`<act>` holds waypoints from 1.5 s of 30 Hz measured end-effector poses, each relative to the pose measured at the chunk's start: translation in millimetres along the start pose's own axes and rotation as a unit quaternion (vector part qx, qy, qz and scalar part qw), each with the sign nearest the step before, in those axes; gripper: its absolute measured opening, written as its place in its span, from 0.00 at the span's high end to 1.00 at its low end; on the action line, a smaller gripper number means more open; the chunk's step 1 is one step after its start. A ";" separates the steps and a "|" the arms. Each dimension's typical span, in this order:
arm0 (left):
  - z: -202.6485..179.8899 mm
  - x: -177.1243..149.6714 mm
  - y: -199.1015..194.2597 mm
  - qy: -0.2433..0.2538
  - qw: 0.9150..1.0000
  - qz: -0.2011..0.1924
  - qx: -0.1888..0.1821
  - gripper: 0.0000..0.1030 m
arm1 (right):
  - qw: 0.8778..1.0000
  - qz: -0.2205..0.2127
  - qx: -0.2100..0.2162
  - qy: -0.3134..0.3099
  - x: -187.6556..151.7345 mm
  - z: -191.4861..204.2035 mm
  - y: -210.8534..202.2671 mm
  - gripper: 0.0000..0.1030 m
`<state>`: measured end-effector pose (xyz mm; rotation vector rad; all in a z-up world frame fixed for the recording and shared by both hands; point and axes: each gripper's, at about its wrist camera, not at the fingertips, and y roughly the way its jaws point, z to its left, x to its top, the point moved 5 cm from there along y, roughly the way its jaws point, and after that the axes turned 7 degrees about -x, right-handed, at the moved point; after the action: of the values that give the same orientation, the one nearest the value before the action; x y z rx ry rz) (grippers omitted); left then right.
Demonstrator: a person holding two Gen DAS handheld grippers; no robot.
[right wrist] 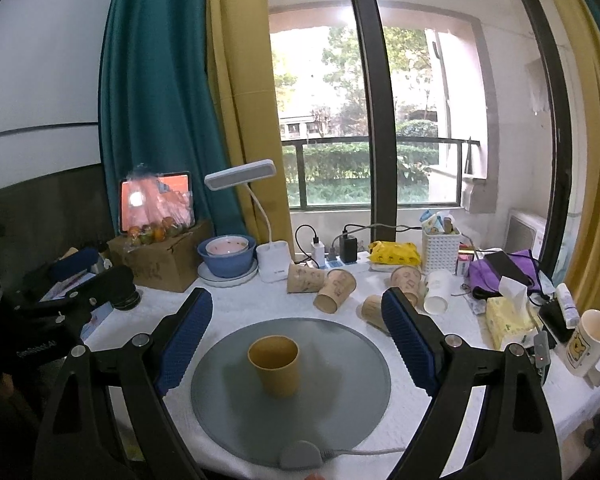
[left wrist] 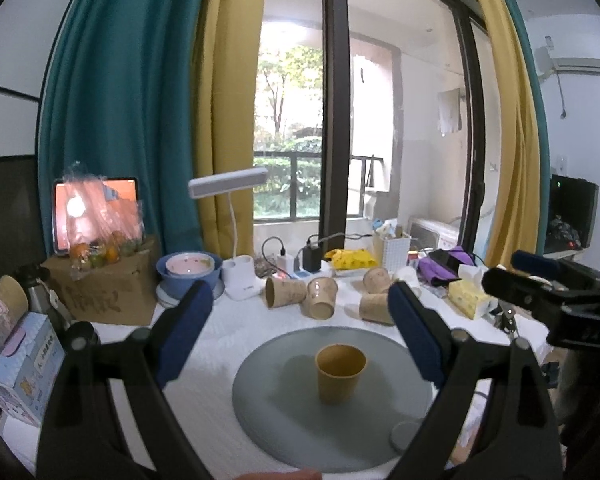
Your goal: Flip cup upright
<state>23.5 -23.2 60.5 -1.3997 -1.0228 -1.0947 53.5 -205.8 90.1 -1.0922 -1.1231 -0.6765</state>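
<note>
Both grippers hang at the near edge of the table with their blue-padded fingers spread wide and nothing between them: the left gripper [left wrist: 300, 320] and the right gripper [right wrist: 298, 328] each frame the yellow cup [left wrist: 341, 374] [right wrist: 274, 366] without touching it. That cup stands upright, mouth up, near the middle of a round grey mat [left wrist: 284, 412] [right wrist: 340, 400] on the white tablecloth [left wrist: 220, 332]. Farther back, several brown paper cups [left wrist: 320, 298] [right wrist: 334, 290] lie tipped on their sides, well apart from the mat. Behind them to the left sit a blue bowl [right wrist: 226, 258] and a white desk lamp [right wrist: 240, 174]; at the far right is a tissue box [right wrist: 508, 320], with a white mug [right wrist: 590, 342] nearer beside it.
</note>
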 end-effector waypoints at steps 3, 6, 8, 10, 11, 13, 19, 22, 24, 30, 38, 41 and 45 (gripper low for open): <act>-1.1 -1.3 0.4 -0.004 1.000 0.004 -0.007 0.12 | 1.000 0.000 -0.001 0.000 0.6 0.2 -0.3 0.14; 1.2 -3.2 1.4 -0.010 1.000 0.010 -0.011 0.12 | 1.000 0.001 0.000 0.000 0.0 -0.2 0.1 0.14; 1.5 -3.4 1.1 -0.011 1.000 0.010 -0.012 0.12 | 1.000 0.002 0.001 0.000 0.4 -0.2 -0.5 0.14; 1.8 -3.6 1.0 -0.012 1.000 0.009 -0.013 0.12 | 1.000 0.003 0.002 -0.001 0.6 0.0 -1.0 0.14; 1.5 -3.6 1.0 -0.011 1.000 0.008 -0.012 0.12 | 1.000 0.004 0.002 -0.002 0.9 1.1 -1.3 0.14; 1.1 -3.7 0.9 -0.010 1.000 0.007 -0.011 0.12 | 1.000 0.004 0.003 -0.003 0.8 1.5 -1.1 0.14; 1.2 -3.4 0.4 -0.012 1.000 0.006 -0.009 0.12 | 1.000 0.009 0.003 -0.004 0.0 4.0 2.0 0.14; 2.9 -3.2 -0.4 -0.017 1.000 0.004 -0.008 0.12 | 1.000 0.011 0.004 -0.005 -1.0 5.1 3.2 0.14; 3.9 -3.3 -0.6 -0.020 1.000 0.004 -0.008 0.12 | 1.000 0.013 0.005 -0.005 -1.3 5.4 3.9 0.14; 5.7 -3.2 -2.3 -0.025 1.000 0.001 -0.006 0.12 | 1.000 0.015 0.008 -0.005 -1.7 5.1 4.8 0.14; 4.1 -2.8 -3.2 -0.021 1.000 0.000 -0.008 0.12 | 1.000 0.015 0.008 -0.004 -1.7 5.2 4.7 0.14; 4.6 -2.8 -3.3 -0.021 1.000 0.000 -0.008 0.12 | 1.000 0.015 0.007 -0.005 -1.5 5.0 5.0 0.14; 4.0 -2.9 -3.8 -0.021 1.000 -0.001 -0.009 0.12 | 1.000 0.015 0.007 -0.005 -2.0 5.3 6.0 0.14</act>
<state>19.5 -18.9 58.3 -1.4417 -1.0467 -1.0822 56.2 -198.9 86.5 -1.0987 -1.1162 -0.6392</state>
